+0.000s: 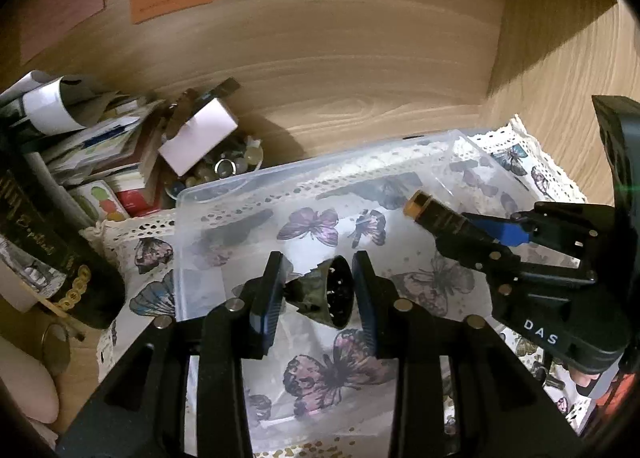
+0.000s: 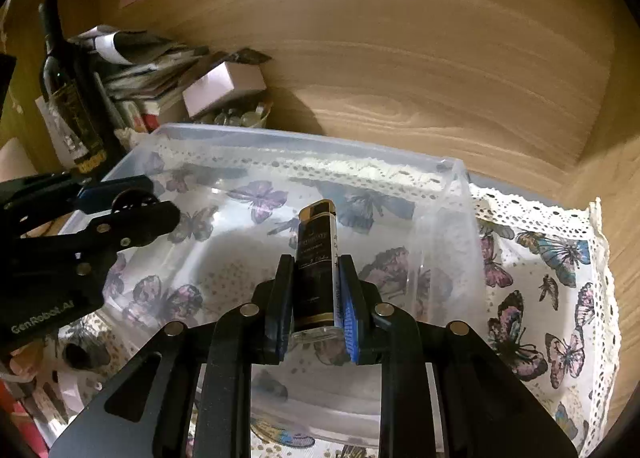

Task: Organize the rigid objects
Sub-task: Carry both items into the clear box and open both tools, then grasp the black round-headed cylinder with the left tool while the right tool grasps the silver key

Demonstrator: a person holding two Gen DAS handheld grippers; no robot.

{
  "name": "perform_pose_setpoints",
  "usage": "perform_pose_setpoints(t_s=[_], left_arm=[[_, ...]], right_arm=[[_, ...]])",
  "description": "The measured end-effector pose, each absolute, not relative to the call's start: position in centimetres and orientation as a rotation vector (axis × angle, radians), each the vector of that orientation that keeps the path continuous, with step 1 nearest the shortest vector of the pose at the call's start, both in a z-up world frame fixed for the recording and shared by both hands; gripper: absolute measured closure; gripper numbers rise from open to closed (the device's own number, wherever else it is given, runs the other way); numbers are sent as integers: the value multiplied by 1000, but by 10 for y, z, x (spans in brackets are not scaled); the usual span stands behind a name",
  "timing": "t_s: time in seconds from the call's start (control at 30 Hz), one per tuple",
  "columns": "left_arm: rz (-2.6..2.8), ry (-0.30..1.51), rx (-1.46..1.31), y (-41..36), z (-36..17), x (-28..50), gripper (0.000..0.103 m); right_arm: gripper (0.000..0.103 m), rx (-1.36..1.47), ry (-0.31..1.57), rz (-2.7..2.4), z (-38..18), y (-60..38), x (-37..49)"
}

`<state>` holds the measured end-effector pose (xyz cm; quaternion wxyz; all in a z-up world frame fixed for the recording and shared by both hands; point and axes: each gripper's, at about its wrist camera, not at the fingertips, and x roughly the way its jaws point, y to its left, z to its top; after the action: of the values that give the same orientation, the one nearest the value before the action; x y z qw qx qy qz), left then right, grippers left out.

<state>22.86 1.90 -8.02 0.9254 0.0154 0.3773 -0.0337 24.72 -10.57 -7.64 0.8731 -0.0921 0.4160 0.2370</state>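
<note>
Right wrist view: the right gripper (image 2: 314, 290) is clenching a dark gold-capped bottle (image 2: 316, 258) above the clear plastic bin (image 2: 280, 146). The left gripper (image 1: 318, 286) is grasping a small dark perforated object (image 1: 338, 290) over the same bin.

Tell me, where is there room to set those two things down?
Inside the clear plastic bin, whose floor looks bare beneath both grippers. The butterfly cloth right of the bin is open too. The back-left corner is crowded: wine bottle, stacked papers, white box.

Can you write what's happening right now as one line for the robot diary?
left gripper: shut on small dark perforated disc | right gripper: shut on slim black gold-capped bottle | both over clear plastic storage box | box: empty
</note>
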Motion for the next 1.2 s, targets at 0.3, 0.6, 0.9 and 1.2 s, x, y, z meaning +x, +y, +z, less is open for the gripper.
perform_pose_setpoints(t_s=[0.3, 0.6, 0.9, 1.2], left_arm=[[-56, 724, 24, 18, -65, 213, 52], [14, 585, 10, 37, -29, 157, 7], [63, 586, 32, 57, -39, 104, 2], [94, 705, 22, 69, -90, 66, 2]], right_arm=[[65, -177, 796, 482, -55, -115, 230], [43, -158, 662, 461, -16, -136, 186], [36, -152, 632, 436, -13, -153, 145], [36, -159, 710, 363, -43, -178, 123]])
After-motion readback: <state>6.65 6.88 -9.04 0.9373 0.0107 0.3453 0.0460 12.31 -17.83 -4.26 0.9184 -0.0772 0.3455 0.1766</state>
